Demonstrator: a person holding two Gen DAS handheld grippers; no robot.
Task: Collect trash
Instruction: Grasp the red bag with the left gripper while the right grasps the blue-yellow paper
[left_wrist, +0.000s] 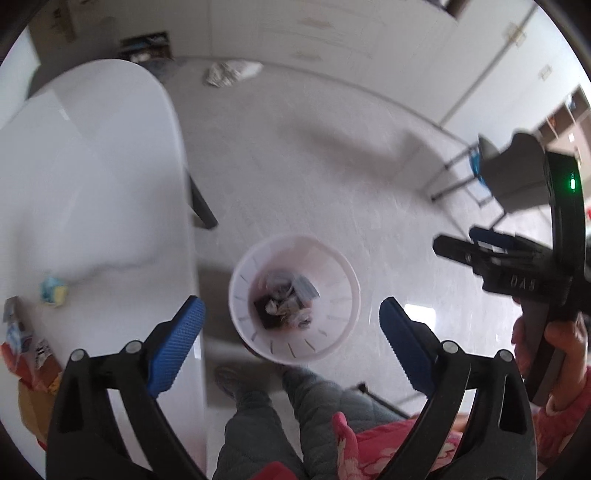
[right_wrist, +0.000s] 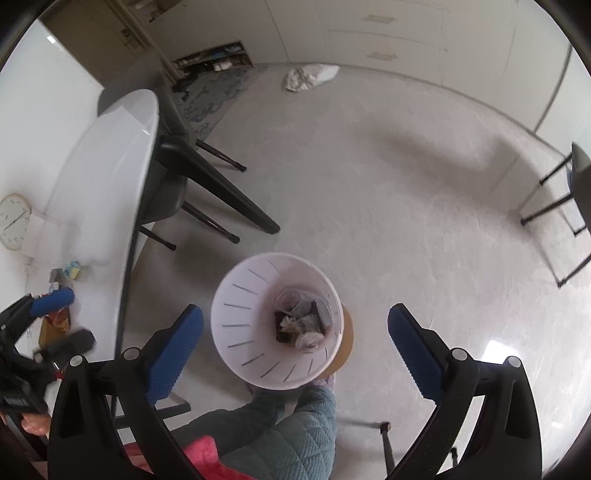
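A white slotted bin (left_wrist: 332, 321) (right_wrist: 236, 314) stands on the floor by the person's feet, with crumpled wrappers and paper (left_wrist: 284, 301) (right_wrist: 303, 321) at its bottom. My left gripper (left_wrist: 290, 310) hangs high over it, open, with nothing between its blue pads. My right gripper (right_wrist: 295, 314) is also open and empty above the bin. Each shows in the other's view: the right gripper (left_wrist: 458, 240) at right, the left gripper (right_wrist: 62, 321) over the table edge. On the white table (left_wrist: 92, 166) (right_wrist: 103, 184) lie a yellow-blue scrap (left_wrist: 53, 291) (right_wrist: 72, 268) and snack wrappers (left_wrist: 22, 343).
A crumpled white bag (left_wrist: 232, 72) (right_wrist: 310, 77) lies on the floor near the far cabinets. A black chair (right_wrist: 173, 173) is tucked under the table; another chair (left_wrist: 509, 173) (right_wrist: 576, 177) stands at right. The person's legs (left_wrist: 277, 406) are just behind the bin.
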